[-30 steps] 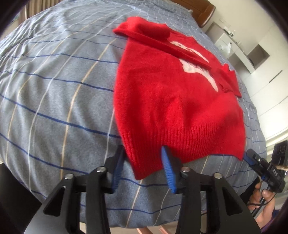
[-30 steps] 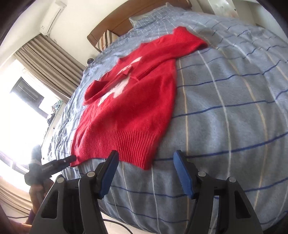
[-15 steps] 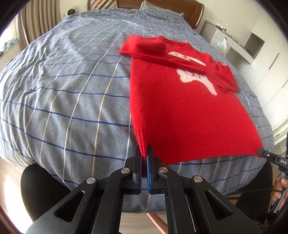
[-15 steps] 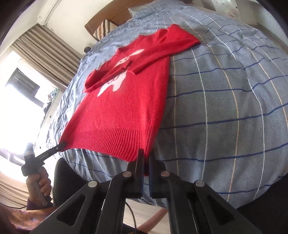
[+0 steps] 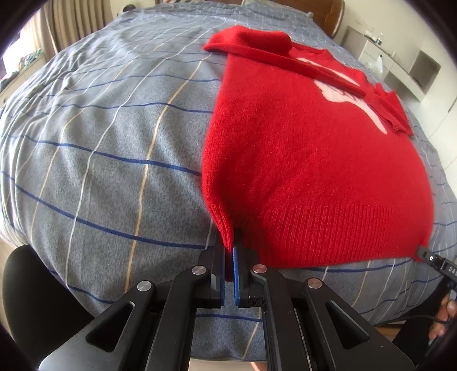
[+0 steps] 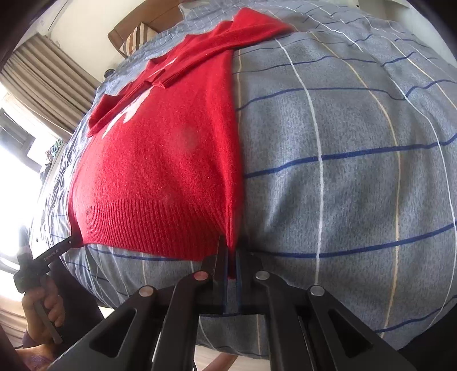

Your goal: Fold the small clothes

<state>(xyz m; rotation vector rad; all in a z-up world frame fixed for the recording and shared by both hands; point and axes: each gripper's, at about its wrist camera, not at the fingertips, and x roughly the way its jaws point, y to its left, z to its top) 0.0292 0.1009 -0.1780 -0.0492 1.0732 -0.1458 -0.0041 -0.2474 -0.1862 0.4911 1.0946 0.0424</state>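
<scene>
Our left gripper (image 5: 228, 266) is clenched on the near left corner of the red knitted sweater (image 5: 308, 159), the ribbed hem pinched flat between its blue pads (image 5: 236, 265). Our right gripper (image 6: 232, 271) is likewise clamped on the near right corner of the same hem, a narrow strip of red wool showing between its jaws. In the left wrist view the right gripper's tip appears at the far right end of the hem, held by a hand (image 5: 445, 319); in the right wrist view the left one shows at the left end, in the other hand (image 6: 42, 311).

Outward from the corners, the sweater lies face up on the grey bedspread with blue and white checks (image 5: 114, 148), both sleeves folded across the chest over a white motif, the collar at the far end towards the wooden headboard (image 6: 134, 25).

We judge the knit to be light, soft and stretchy: it will sag between our two holds and drape rather than keep a crease. The ribbed hem is the thickest, firmest edge, so the corners are a sound place to hold; lifting both evenly should carry the hem towards the collar without skewing the fold.
</scene>
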